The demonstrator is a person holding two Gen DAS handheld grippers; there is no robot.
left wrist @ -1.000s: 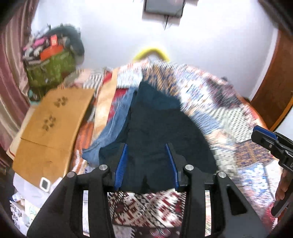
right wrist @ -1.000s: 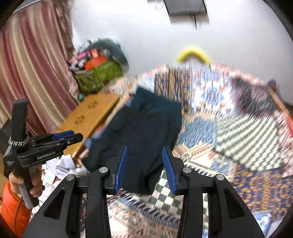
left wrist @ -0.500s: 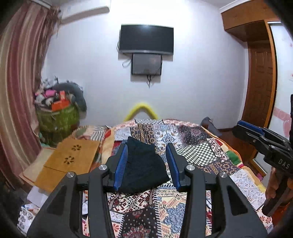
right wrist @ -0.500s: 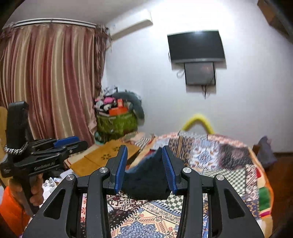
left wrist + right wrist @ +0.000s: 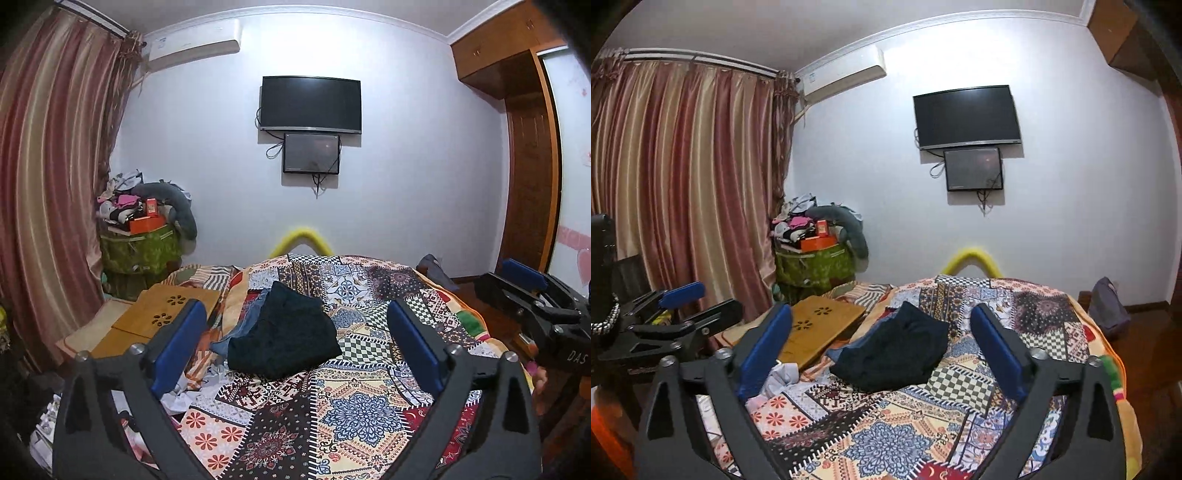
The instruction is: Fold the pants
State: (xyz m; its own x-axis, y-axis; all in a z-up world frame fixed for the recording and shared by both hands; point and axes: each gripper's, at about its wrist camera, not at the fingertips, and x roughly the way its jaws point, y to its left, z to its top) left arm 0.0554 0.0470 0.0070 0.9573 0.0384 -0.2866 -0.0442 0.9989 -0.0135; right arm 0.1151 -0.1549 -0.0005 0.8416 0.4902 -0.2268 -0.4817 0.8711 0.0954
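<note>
Pants: the dark pants [image 5: 284, 334] lie in a loose folded heap on the patchwork quilt [image 5: 354, 410], toward the bed's left side; in the right wrist view the same heap [image 5: 894, 354] sits between the two blue pads.
Under the pants: a blue denim garment [image 5: 242, 326] sticks out from beneath their left edge, touching them.
Left gripper: the left gripper [image 5: 295, 343] is held above the near end of the bed, its fingers [image 5: 177, 341] spread wide, gripping nothing and well apart from the pants.
Right gripper: the right gripper [image 5: 882, 347] is likewise held clear of the cloth, fingers [image 5: 997, 347] wide apart and empty; in the left wrist view it shows at the right edge [image 5: 532, 295].
Beside the bed: a wooden lap desk [image 5: 155, 319] with flower cut-outs lies at the left edge of the bed, near the pants but not touching them.
Corner: a green bag [image 5: 812, 267] piled with clothes and an orange box stands by the striped curtain [image 5: 683, 184].
Wall: a television [image 5: 310, 103] hangs over a smaller screen [image 5: 311, 153].
</note>
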